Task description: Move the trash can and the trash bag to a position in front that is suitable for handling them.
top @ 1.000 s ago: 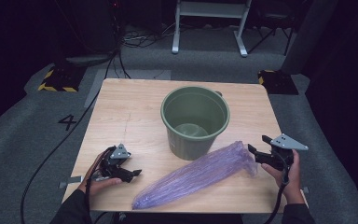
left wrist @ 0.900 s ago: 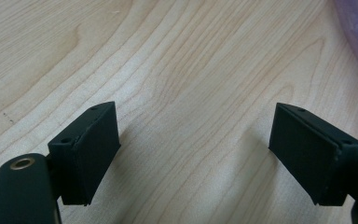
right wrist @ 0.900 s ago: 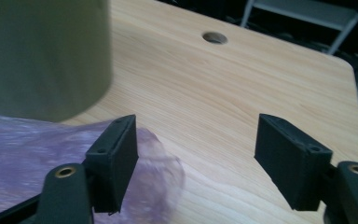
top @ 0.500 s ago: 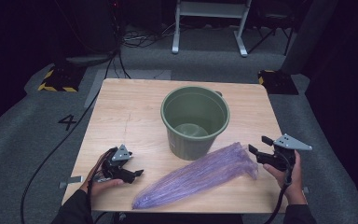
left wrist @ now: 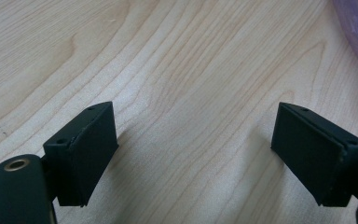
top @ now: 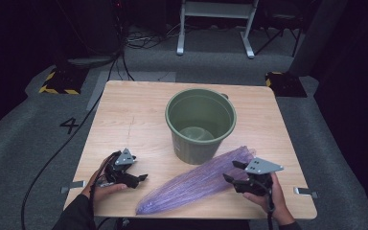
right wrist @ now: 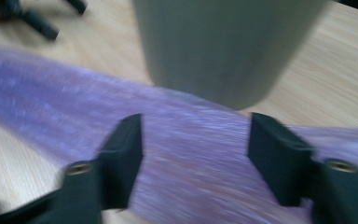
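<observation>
High view shows a wooden table with a green bucket standing upright a little past its middle and a long purple mesh bag lying flat at the bucket's six o'clock, running from about seven o'clock near the front edge up to four o'clock, where its wide end sits just beside the bucket's base. The right gripper has come in over the bag's wide half, and its jaws have just been closing; in the right gripper view the right gripper stands with a moderate gap, the purple mesh under and between the jaws, the pads apparently not yet pressing on it, though motion blur makes that hard to be sure of. The left gripper rests on the table at the bucket's eight o'clock, near the bag's narrow end but apart from it; in the left gripper view the left gripper is wide open over bare wood. The step in hand looks like the first pinch on the bag. The next move probably calls for lowering the right jaws enough to catch a fold of the mesh, closing fully, then lifting toward the bucket's mouth, with the left gripper likely needed at the far end.
</observation>
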A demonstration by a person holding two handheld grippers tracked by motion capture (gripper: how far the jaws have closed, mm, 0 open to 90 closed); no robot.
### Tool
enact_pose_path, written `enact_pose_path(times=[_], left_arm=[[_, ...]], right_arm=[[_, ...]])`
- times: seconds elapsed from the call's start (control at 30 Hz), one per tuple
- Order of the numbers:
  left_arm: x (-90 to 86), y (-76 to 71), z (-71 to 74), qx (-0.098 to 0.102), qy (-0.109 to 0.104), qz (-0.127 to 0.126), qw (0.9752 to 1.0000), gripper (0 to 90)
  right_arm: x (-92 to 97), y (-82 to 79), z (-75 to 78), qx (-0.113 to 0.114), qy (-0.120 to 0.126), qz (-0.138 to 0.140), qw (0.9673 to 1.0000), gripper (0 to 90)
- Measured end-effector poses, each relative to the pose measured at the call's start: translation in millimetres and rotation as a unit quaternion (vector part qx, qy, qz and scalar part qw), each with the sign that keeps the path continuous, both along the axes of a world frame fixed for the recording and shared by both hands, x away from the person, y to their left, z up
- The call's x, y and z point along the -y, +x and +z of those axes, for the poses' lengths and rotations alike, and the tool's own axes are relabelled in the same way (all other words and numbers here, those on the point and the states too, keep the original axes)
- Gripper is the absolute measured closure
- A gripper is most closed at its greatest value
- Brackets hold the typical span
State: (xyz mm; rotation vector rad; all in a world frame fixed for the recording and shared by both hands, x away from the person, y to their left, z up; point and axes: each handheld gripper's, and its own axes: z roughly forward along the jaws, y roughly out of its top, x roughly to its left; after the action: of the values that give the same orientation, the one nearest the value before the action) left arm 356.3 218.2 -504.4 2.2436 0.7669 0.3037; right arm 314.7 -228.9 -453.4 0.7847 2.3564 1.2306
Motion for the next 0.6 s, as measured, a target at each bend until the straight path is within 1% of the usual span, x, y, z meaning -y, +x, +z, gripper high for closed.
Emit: enact_pose_path(times=[0.03,0.07,0.1,0.13,0.17,0.23,0.27,0.33,0.37,0.43,0.5,0.57,0.6], left_arm=[[0.0,0.0,0.0,0.0,0.0,0.0,1.0,13.8],[0.1,0.1,0.0,0.0,0.0,0.0,1.0,13.8],[0.1,0.2,0.0,0.0,0.0,-0.001,1.0,13.8],[0.1,0.2,-0.1,0.0,0.0,-0.001,1.0,13.8],[0.1,0.3,0.0,0.0,0.0,-0.001,1.0,13.8],[0.1,0.4,0.0,0.0,0.0,-0.002,1.0,13.8],[0.2,0.5,-0.1,0.0,0.0,-0.003,1.0,13.8],[0.2,0.8,-0.1,0.001,0.0,-0.004,1.0,13.8],[0.2,0.8,-0.1,0.001,0.0,-0.004,1.0,13.8],[0.3,1.0,-0.1,0.002,0.0,-0.004,1.0,13.8],[0.4,1.1,0.0,0.001,0.001,-0.004,1.0,13.8],[0.8,1.3,0.1,0.001,0.001,-0.005,1.0,13.8],[0.9,1.4,0.0,0.0,0.001,-0.005,1.0,13.8]], right_arm=[[-5.8,-1.0,-5.0,-0.003,-0.008,0.012,0.9999,54.7],[-11.1,-0.8,-10.5,-0.011,-0.024,0.025,0.9993,56.9],[-11.1,-0.8,-10.5,-0.011,-0.024,0.025,0.9993,56.9],[-16.1,2.1,-20.9,-0.019,-0.043,0.028,0.9985,63.0],[-15.9,4.0,-23.8,-0.026,-0.041,0.026,0.9985,63.2],[-13.8,10.1,-30.8,-0.036,-0.038,0.012,0.9985,63.2],[-12.0,14.3,-34.4,-0.046,-0.032,0.004,0.9984,63.2],[-10.3,19.6,-38.0,-0.055,-0.031,-0.007,0.998,63.2],[-10.3,19.6,-38.0,-0.055,-0.031,-0.007,0.998,63.2],[-8.8,25.8,-40.9,-0.062,-0.029,-0.02,0.9974,65.4],[-7.3,30.6,-42.2,-0.063,-0.026,-0.023,0.9974,71.0],[-5.2,36.2,-43.7,-0.058,-0.035,-0.034,0.9972,74.2],[-3.0,39.5,-44.8,-0.056,-0.034,-0.04,0.997,76.1]])
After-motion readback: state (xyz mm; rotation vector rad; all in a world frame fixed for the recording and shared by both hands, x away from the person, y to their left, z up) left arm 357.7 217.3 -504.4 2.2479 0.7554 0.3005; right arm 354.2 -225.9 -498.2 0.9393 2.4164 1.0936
